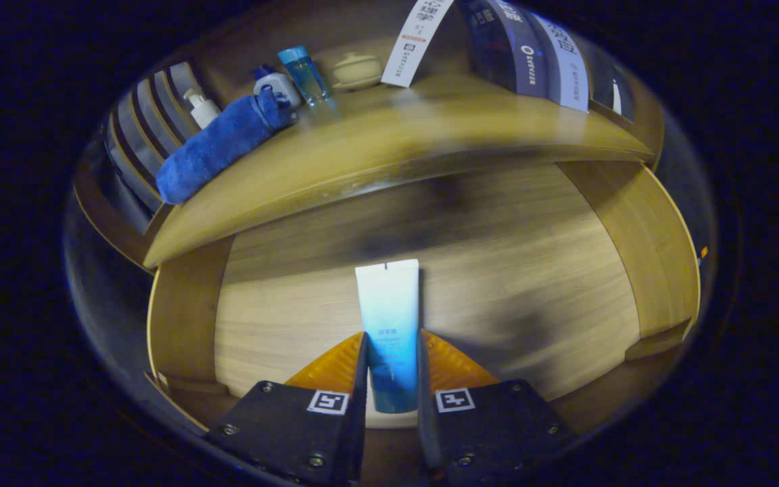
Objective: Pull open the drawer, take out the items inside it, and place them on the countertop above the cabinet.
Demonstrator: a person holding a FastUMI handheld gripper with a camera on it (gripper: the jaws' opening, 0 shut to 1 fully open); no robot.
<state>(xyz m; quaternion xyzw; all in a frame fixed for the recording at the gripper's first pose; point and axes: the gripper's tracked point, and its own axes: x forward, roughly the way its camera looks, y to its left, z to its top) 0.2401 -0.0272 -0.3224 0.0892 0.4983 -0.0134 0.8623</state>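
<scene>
A white-to-blue squeeze tube (389,318) sits between my fingers, and my gripper (392,352) is shut on its darker lower half, its pale end pointing away from me. Below and beyond it lies the open wooden drawer (498,291), its floor bare around the tube. Above the drawer runs the wooden countertop (416,135). On the countertop's far left lies a rolled blue towel (224,145), with a small white and blue bottle (276,82) and a clear blue bottle (304,73) behind it.
A white pump bottle (201,107) stands by slatted boards at the countertop's far left. A small beige lidded pot (357,70) sits at the back. Upright books or boxes (531,51) and a white paper strip (419,40) stand at the back right. Drawer side walls (646,250) flank the floor.
</scene>
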